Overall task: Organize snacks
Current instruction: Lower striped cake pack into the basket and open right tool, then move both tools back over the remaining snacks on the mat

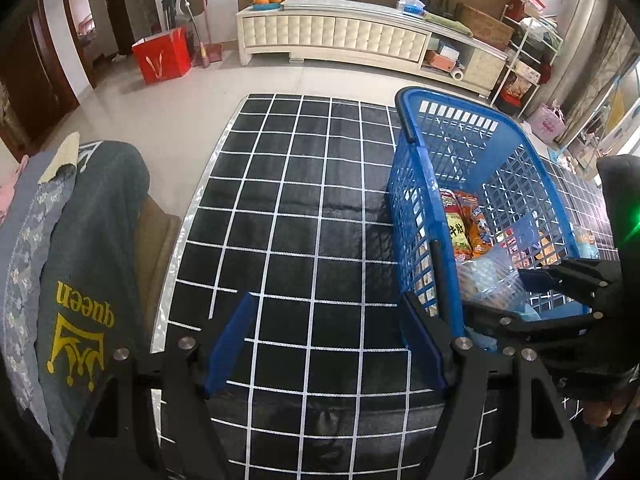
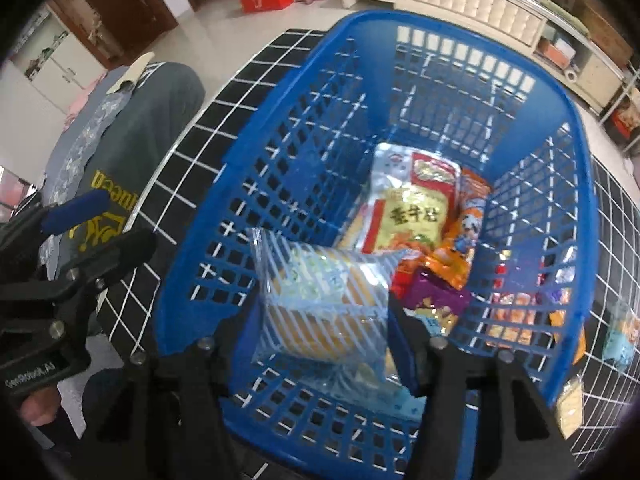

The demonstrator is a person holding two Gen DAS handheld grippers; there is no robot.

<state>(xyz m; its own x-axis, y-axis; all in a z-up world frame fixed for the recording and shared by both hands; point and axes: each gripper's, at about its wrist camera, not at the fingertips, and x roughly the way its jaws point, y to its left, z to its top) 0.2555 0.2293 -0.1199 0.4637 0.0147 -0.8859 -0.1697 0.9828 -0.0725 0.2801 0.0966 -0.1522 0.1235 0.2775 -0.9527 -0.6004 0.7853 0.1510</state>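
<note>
A blue plastic basket (image 2: 224, 184) stands on the black grid mat (image 1: 288, 208); it also shows in the left wrist view (image 1: 404, 216). Inside lie a yellow snack bag (image 2: 412, 216), an orange bag (image 2: 460, 240) and a purple packet (image 2: 434, 304). My right gripper (image 2: 320, 316) is shut on a clear striped packet of yellow cake (image 2: 320, 300), held over the basket's near end. In the left wrist view the right gripper (image 1: 532, 292) reaches into the basket. My left gripper (image 1: 324, 344) is open and empty over the mat, left of the basket.
Several loose snack packets (image 2: 620, 332) lie on the mat right of the basket. A chair draped with grey cloth (image 1: 92, 240) stands at the mat's left edge. A white cabinet (image 1: 332, 36) and a red bag (image 1: 162, 56) stand across the floor.
</note>
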